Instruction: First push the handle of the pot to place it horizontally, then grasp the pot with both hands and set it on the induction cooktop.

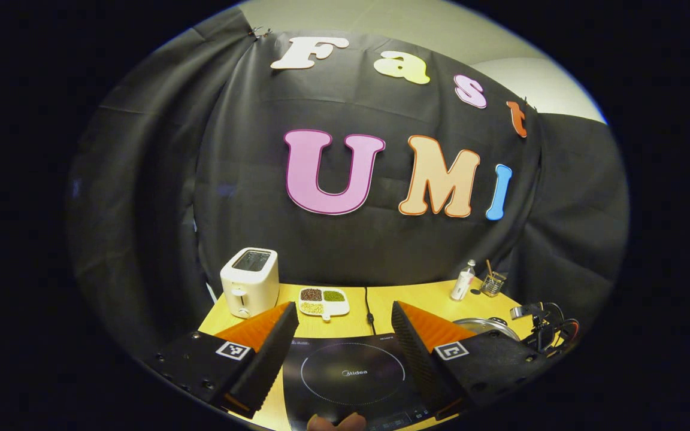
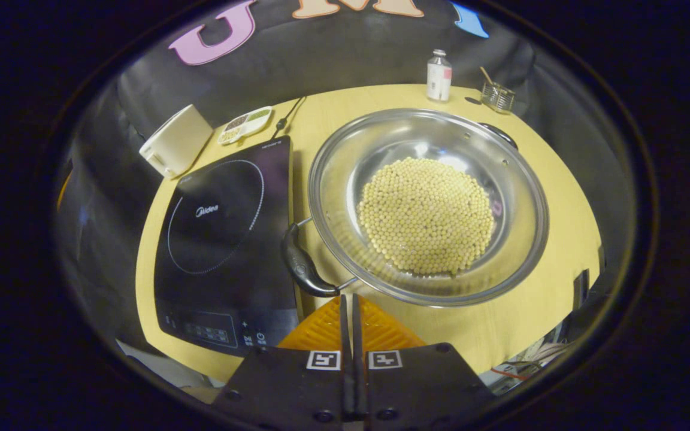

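R gripper point(image 2: 350, 299) jaws together, seemingly just shy of pot point(image 2: 427, 203) handle point(image 2: 303, 266); L gripper point(image 1: 343, 320) jaws apart over cooktop point(image 1: 351, 374).

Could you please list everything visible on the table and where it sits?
pot: one, steel, holding pale beans, right of the cooktop
pot handle: one, black, near side
induction cooktop: one, black, table's left part
toaster: one, cream, back left
divided dish: one, white, behind the cooktop
bottle: one, white, back edge
glass holder: one, clear, beside the bottle
left tool: open, above the cooktop
right tool: shut, near the pot handle
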Demonstrator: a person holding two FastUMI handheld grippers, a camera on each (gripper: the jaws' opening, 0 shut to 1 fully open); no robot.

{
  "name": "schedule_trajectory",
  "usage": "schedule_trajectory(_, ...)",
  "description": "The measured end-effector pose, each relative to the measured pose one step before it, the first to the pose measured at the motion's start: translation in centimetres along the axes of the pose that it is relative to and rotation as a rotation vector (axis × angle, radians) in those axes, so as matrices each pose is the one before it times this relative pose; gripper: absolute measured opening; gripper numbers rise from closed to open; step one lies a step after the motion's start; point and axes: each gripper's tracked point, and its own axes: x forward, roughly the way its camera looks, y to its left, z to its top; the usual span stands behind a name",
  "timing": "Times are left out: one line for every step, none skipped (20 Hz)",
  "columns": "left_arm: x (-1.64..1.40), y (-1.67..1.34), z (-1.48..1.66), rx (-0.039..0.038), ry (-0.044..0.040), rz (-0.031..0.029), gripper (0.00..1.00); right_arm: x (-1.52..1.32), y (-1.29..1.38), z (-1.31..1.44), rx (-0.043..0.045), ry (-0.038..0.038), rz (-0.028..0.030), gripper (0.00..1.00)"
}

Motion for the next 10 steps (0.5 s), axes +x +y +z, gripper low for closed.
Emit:
schedule_trajectory(-0.075,0.223,-0.043,-0.00018,0.00005,0.00473,0.95,0.207,0.427,0.223,0.01116,-0.00148,0.00594,0.02)
schedule_trajectory(-0.104,0.199,-0.047,-0.00091,0.00055,0.0035,0.95,0.263,0.363,0.382,0.00675,-0.00231,0.00368,0.0)
schedule_trajectory(-0.23,0.189,-0.09,-0.0008,0.00172,0.00379,0.95,0.184,0.213,0.297,0.00589,-0.00476,-0.00004,0.0)
schedule_trajectory(-0.191,0.101,-0.097,-0.0002,0.00223,0.00274,0.95,0.146,0.166,0.512,0.00804,-0.00625,-0.00187,0.03)
schedule_trajectory(-0.221,0.114,-0.024,0.00066,0.00131,0.00342,0.95,0.221,0.27,0.154,0.00962,0.00071,0.00422,0.03)
schedule_trajectory(-0.048,0.149,-0.149,-0.00123,0.00099,0.00143,0.95,0.235,0.307,0.247,0.00929,-0.00216,0.0041,0.0)
schedule_trajectory(-0.161,0.049,-0.073,-0.00071,0.00221,0.00129,0.95,0.241,0.162,0.108,0.0062,-0.0008,0.00207,0.02)
schedule_trajectory(-0.08,0.045,-0.159,-0.00003,0.00387,0.00166,0.95,0.278,0.207,0.091,0.00364,0.00075,-0.00251,0.03)
schedule_trajectory(-0.155,0.161,-0.071,0.00258,0.00232,0.004,0.95,0.207,0.096,0.048,0.00371,-0.0003,-0.00265,0.0)
schedule_trajectory(-0.234,0.148,0.12,0.00258,-0.00041,0.00287,0.95,0.228,0.216,0.181,0.00544,-0.00373,-0.00061,0.02)
